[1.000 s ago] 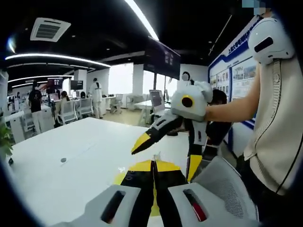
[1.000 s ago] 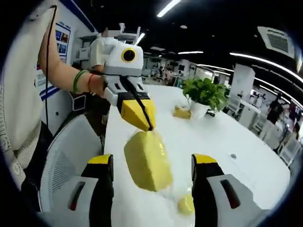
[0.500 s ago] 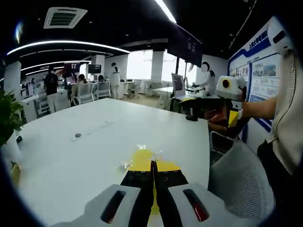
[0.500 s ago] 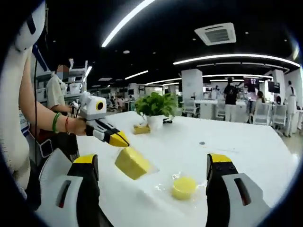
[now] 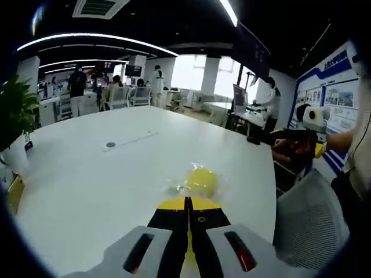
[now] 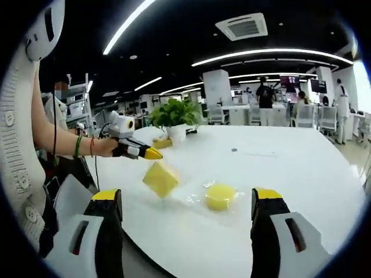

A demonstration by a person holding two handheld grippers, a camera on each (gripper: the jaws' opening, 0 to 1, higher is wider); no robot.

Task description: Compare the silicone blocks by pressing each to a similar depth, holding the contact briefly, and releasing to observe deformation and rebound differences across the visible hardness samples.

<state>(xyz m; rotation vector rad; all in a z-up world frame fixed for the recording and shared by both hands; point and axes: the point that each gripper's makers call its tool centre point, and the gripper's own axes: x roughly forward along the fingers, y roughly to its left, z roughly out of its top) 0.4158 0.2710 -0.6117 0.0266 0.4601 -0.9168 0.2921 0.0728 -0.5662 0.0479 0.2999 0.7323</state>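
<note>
Risk: we see left claw (image 6: 152, 153) closed, empty, just off yellow block (image 6: 161, 178); right claw (image 6: 188, 202) wide open, empty. Off-centre press may slide block on bench (image 6: 301, 174).

Left claw (image 5: 187, 204): jaws pressed together, tips over a flat yellow block (image 5: 174, 202) near the surface's near edge. Round yellow block (image 5: 201, 178): in clear wrap, just beyond the tips. White surface (image 5: 104, 174): long, with a small dark disc (image 5: 111, 145) mid-way. Potted plant (image 5: 14, 116): left edge. Right claw (image 5: 310, 124): held by a hand off the right edge, above a grey chair (image 5: 310, 214).
</note>
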